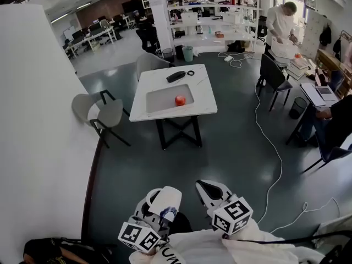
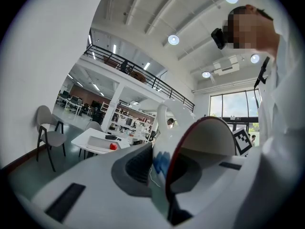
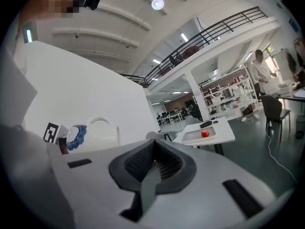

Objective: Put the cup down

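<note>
White glazed cup (image 1: pixel 166 196) with a red-edged rim and a blue motif on its side is not near any surface. It is carried in the left gripper (image 1: pixel 158 203), low and close to the person's body. A broad white wall (image 1: pixel 38 120) fills the left of the head view, and dark grey floor (image 1: pixel 220 158) stretches ahead. The square white table (image 1: pixel 203 100), probably where the cup is to go, stands well apart from both grippers, with a grey shell chair (image 1: pixel 104 113) beside it. A shallow grey tray (image 1: pixel 162 99) lies on the table with a small red apple-like fruit (image 1: pixel 180 100) in it, and a flat black object (image 1: pixel 176 76) sits behind the tray. The right gripper (image 1: pixel 212 190) is beside the left one, its jaws brought together with nothing between them. The left gripper's jaws are closed part-way onto the cup's wall by the rim. One pad seems to sit outside on the blue motif and the other inside the mouth, with the handle pointing up. The cup looks stiff, fairly light, slick and chippable. A pinch on the wall could let it pivot, so it wants a slow, level descent, base first onto bare tabletop, before the jaws let go.
</note>
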Demonstrator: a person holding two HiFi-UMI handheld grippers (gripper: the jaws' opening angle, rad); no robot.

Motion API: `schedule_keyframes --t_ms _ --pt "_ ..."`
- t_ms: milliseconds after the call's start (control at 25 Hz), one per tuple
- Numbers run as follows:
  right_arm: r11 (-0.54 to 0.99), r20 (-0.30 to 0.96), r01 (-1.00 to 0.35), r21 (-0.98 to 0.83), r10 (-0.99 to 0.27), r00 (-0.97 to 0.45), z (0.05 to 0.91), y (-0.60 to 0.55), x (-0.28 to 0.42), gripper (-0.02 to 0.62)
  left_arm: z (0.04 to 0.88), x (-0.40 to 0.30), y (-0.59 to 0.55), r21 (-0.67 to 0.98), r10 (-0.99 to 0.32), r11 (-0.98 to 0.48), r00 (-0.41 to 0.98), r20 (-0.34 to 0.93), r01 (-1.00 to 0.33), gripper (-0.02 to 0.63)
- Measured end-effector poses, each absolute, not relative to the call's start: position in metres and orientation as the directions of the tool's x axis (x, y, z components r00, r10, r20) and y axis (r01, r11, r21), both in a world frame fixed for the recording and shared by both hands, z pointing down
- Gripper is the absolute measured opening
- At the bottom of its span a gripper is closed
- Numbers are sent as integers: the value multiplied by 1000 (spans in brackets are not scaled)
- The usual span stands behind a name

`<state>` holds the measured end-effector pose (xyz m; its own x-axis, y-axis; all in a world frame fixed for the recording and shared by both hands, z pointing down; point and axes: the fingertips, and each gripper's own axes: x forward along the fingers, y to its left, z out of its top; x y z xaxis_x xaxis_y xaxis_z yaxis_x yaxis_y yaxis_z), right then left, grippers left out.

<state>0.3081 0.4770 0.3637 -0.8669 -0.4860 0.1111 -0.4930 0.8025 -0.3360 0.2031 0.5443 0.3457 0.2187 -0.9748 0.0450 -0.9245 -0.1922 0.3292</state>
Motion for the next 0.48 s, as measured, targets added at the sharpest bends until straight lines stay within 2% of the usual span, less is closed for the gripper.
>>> schedule_keyframes --t_ms 480 --pt "756 137 -535 -376 -526 -839 396 400 268 5 364 149 459 327 -963 -228 262 65 -917 32"
